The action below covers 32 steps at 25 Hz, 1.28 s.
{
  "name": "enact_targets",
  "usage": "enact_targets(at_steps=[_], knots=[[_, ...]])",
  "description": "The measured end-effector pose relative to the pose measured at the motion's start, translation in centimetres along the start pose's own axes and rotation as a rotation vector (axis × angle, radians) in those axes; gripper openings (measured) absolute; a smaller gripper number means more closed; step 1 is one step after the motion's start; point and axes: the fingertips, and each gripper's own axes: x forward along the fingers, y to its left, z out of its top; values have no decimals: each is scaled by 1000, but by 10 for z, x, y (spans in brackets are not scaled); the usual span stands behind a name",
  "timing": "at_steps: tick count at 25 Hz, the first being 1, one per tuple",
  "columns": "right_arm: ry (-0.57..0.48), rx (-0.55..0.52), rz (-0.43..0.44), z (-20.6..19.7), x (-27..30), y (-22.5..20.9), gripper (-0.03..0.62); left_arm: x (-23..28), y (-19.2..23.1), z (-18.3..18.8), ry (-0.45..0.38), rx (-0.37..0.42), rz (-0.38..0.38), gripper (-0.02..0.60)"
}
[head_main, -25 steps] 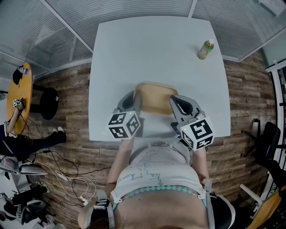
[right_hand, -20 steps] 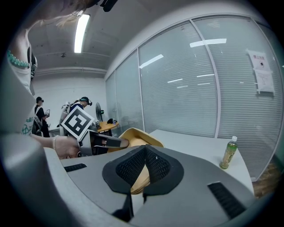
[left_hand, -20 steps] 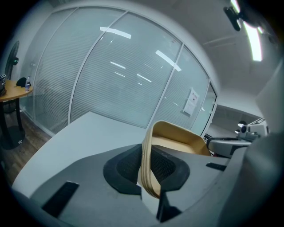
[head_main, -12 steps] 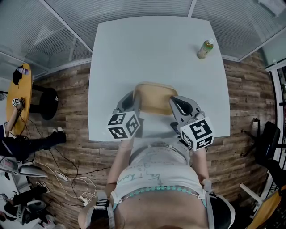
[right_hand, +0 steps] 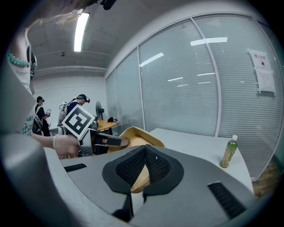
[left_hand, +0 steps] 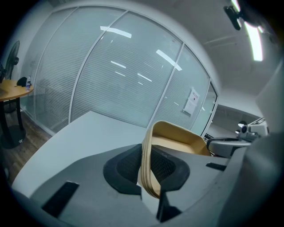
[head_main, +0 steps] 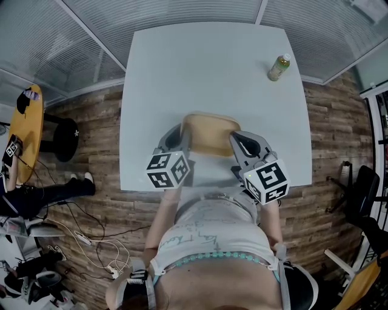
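Wood, seemingly: tray (head_main: 209,133) in both jaws.

Office, glass partition walls with blinds (head_main: 182,12), white table (head_main: 206,66)

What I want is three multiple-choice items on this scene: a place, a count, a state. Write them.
1. Where on the pale grey square table does the green plastic bottle stand?
A. far right corner
B. near left corner
C. middle

2. How many bottles are on the table?
A. three
B. one
C. two

3. How is the left claw?
A. open, empty
B. shut on nothing
C. shut on the tan shallow wooden tray

Answers: 1 A, the head view shows it by that corner; 2 B, only one stands there; 3 C, its jaws pinch the tray's rim.
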Motion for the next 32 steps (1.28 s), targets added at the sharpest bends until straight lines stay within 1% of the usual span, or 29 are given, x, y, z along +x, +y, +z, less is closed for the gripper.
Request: enact_targets(at_steps=[32], knots=[[9, -5, 2, 0, 3, 1, 0, 1, -1, -1, 5, -1, -11, 32]])
